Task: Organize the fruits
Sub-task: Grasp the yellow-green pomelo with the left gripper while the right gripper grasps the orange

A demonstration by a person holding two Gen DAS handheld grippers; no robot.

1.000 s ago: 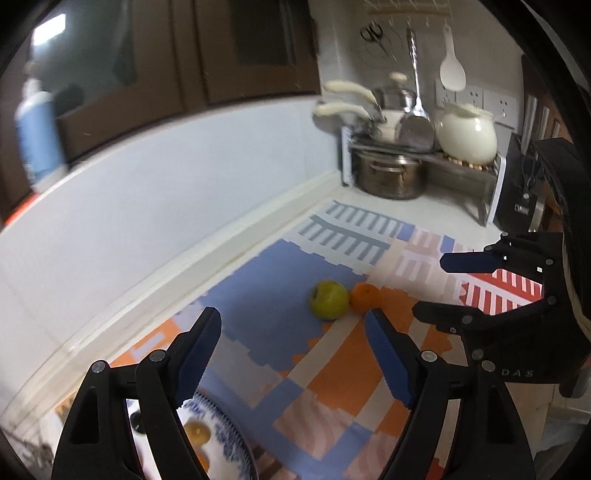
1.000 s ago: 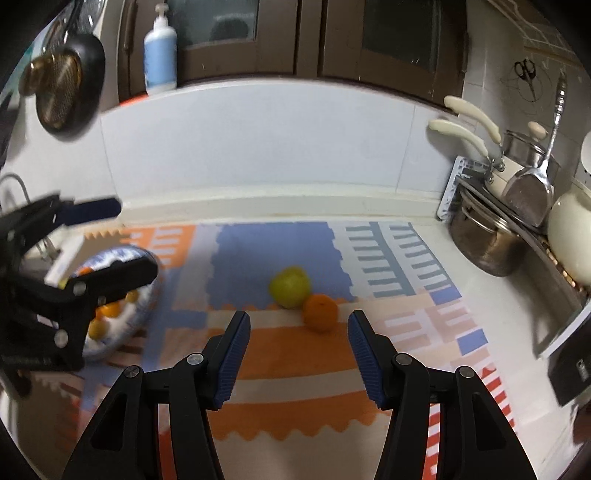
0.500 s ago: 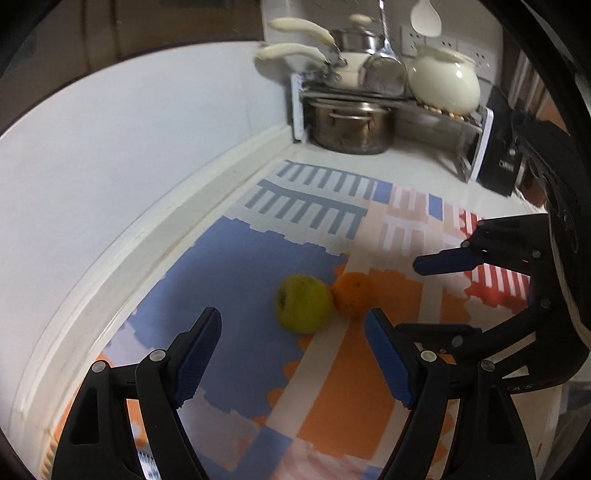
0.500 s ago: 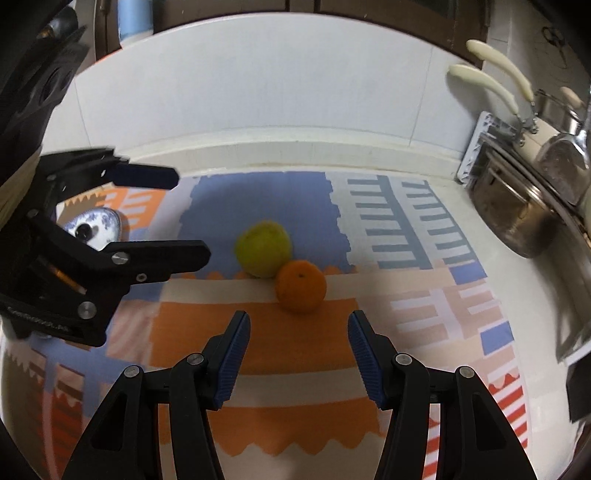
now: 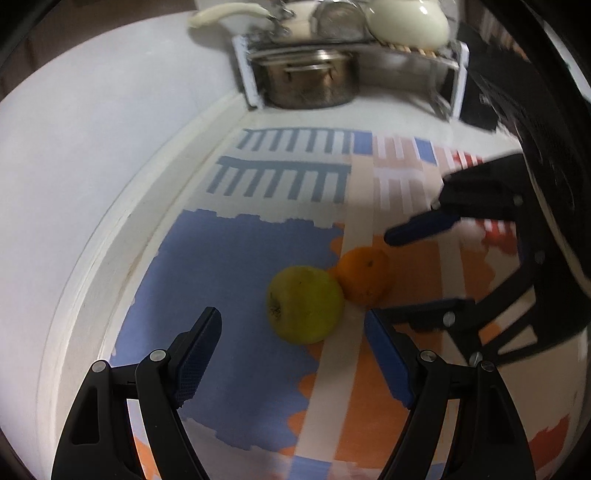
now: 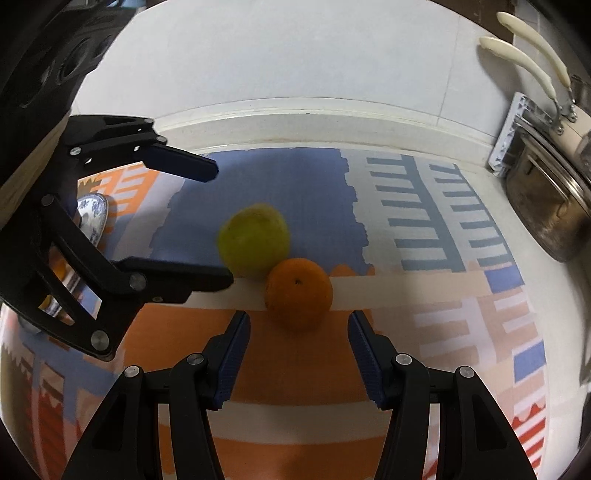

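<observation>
A yellow-green apple (image 5: 304, 304) (image 6: 254, 242) and an orange (image 5: 364, 276) (image 6: 298, 293) lie touching each other on a patterned mat (image 5: 236, 266). My left gripper (image 5: 293, 321) is open, its blue pads either side of the apple and just short of it. My right gripper (image 6: 297, 325) is open too, with the orange just ahead of its fingertips. Each gripper shows in the other's view: the right one (image 5: 424, 266), the left one (image 6: 221, 225) straddling the apple. Nothing is held.
A blue-and-white plate (image 6: 92, 214) with small fruit sits at the left, partly hidden behind the left gripper. A rack with a steel pot (image 5: 310, 83) and a cream pot (image 5: 406, 18) stands in the far corner. A white wall (image 6: 295, 55) borders the counter behind the mat.
Both grippers have come down and forward toward the two fruits, which now loom larger between the fingers. The left view has rolled and swung away from the plate. Neither jaw width has changed.
</observation>
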